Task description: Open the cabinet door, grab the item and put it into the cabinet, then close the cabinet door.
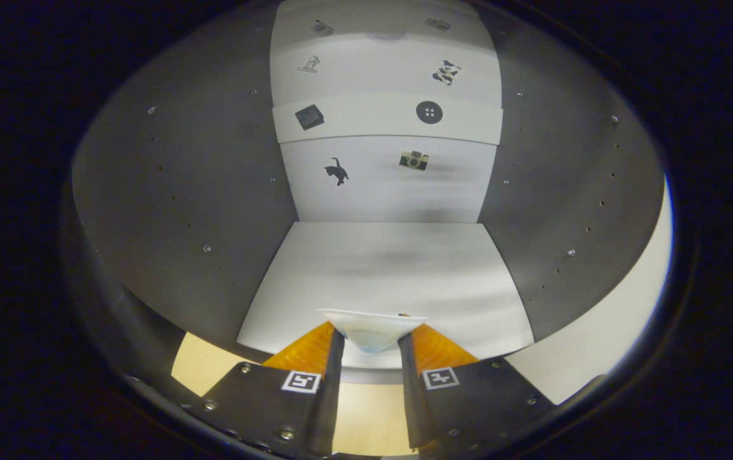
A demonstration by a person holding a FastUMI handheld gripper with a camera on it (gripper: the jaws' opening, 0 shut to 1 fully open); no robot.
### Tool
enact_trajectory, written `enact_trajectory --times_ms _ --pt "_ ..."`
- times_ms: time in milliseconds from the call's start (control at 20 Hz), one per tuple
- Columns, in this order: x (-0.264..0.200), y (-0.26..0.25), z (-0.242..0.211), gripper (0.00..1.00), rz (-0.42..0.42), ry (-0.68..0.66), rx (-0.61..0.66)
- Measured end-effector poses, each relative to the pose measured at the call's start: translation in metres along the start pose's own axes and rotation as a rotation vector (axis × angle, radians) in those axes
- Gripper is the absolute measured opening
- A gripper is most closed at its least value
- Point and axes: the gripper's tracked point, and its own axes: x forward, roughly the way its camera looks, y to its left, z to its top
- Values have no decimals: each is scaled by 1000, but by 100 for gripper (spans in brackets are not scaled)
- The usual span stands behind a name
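Cabinet [379,268] interior beyond gripper [371,342] fingers

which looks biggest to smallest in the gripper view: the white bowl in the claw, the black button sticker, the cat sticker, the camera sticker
1. White bowl, held between the claw fingers; nearness to the camera inflates it.
2. Camera sticker, cat sticker and black button sticker on the cabinet's back wall look too alike to rank.
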Motion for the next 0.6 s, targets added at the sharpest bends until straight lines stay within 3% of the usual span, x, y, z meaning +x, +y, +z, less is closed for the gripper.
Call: enact_trajectory --times_ms 200,350,600 --pt "5 -2 5 49 -8 -13 10" --pt "5 -1 7 78 -1 -29 6" --pt "-17 1 8 80 -2 -67 -5"
